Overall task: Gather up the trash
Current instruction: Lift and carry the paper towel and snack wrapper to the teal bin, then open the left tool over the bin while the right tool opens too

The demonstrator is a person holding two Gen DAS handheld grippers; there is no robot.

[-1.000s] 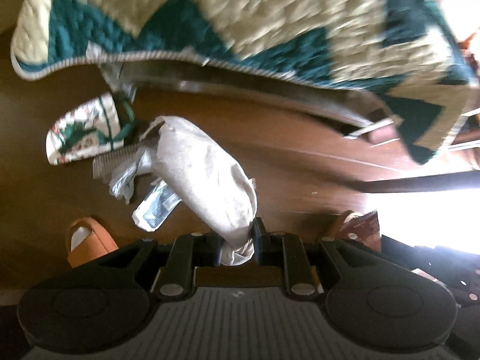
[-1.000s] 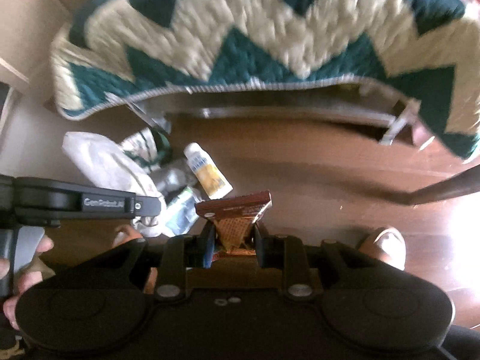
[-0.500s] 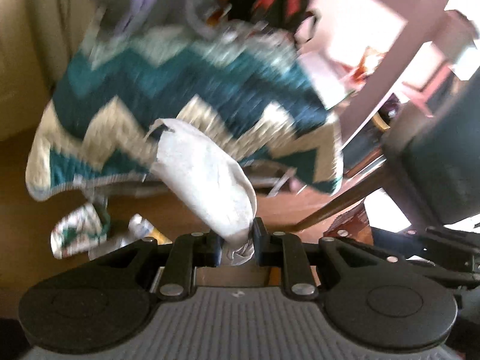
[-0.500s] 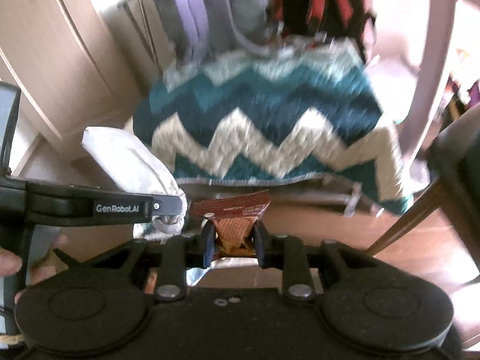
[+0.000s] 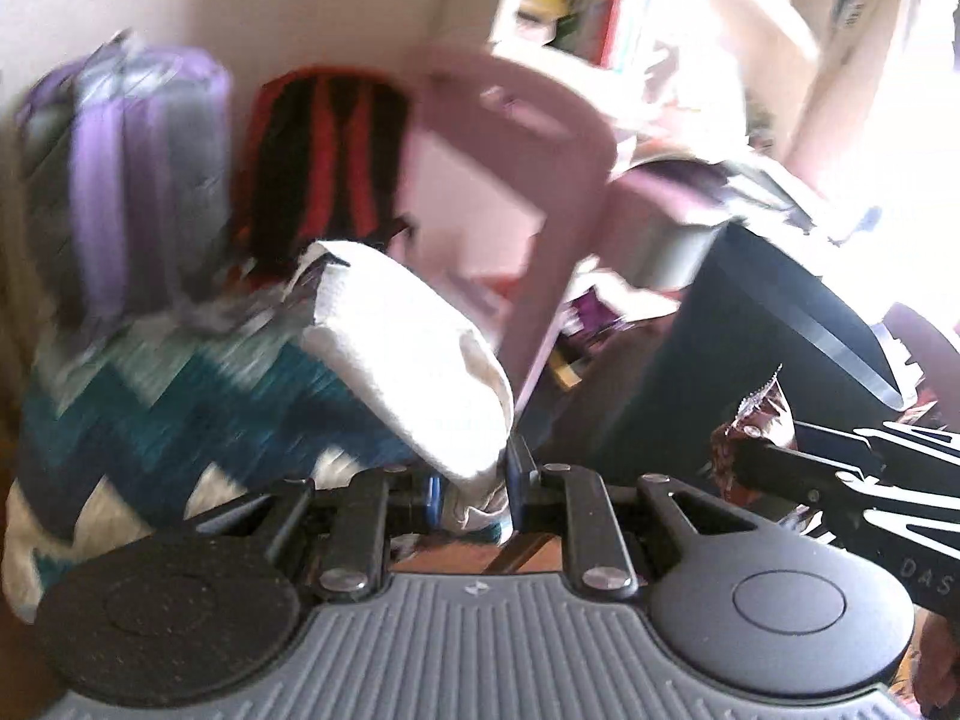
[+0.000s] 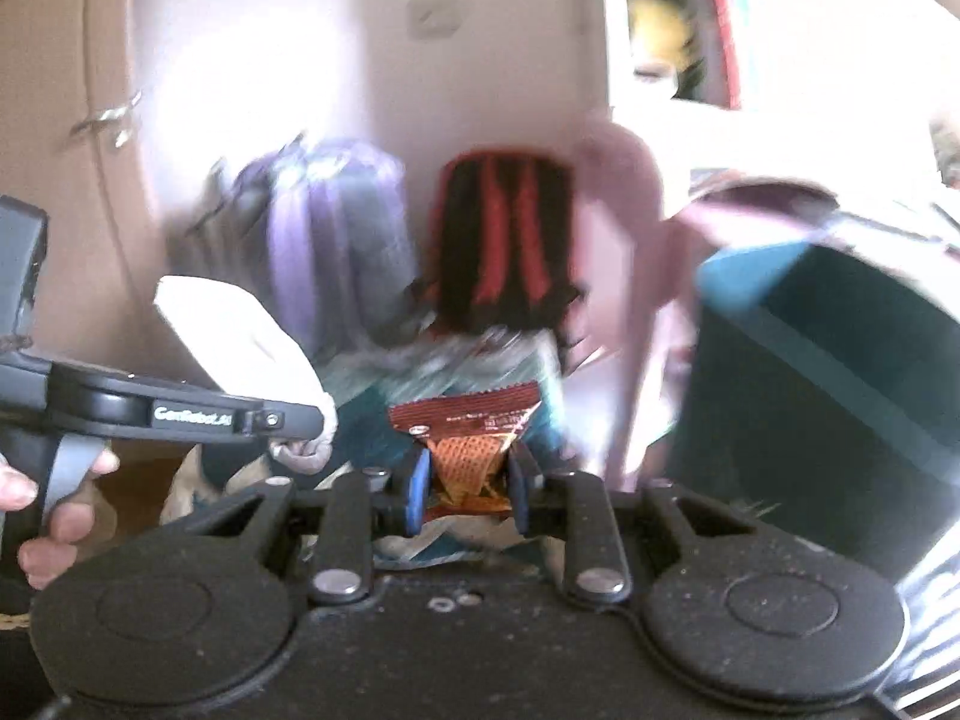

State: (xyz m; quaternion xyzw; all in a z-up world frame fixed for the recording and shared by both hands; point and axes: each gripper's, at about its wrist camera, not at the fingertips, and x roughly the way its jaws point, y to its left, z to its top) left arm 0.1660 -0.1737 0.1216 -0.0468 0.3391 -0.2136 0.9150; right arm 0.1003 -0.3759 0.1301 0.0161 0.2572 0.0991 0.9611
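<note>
My left gripper (image 5: 471, 489) is shut on a crumpled white paper towel (image 5: 408, 360), held up in the air. It also shows at the left of the right wrist view (image 6: 240, 330). My right gripper (image 6: 468, 489) is shut on a brown snack wrapper (image 6: 468, 438), also raised; the wrapper shows at the right of the left wrist view (image 5: 756, 426). A dark teal bin (image 6: 840, 420) stands to the right, close to both grippers, and also shows in the left wrist view (image 5: 750, 348).
A zigzag teal and cream blanket (image 5: 150, 408) lies below on the left. A purple backpack (image 6: 336, 228) and a black and red backpack (image 6: 504, 240) lean on the wall. A pink plastic chair (image 5: 540, 180) stands beside the bin.
Both grippers have lifted from the floor and swung up and right, each still holding its trash. The floor litter has left view and the bin has come in at the right.
</note>
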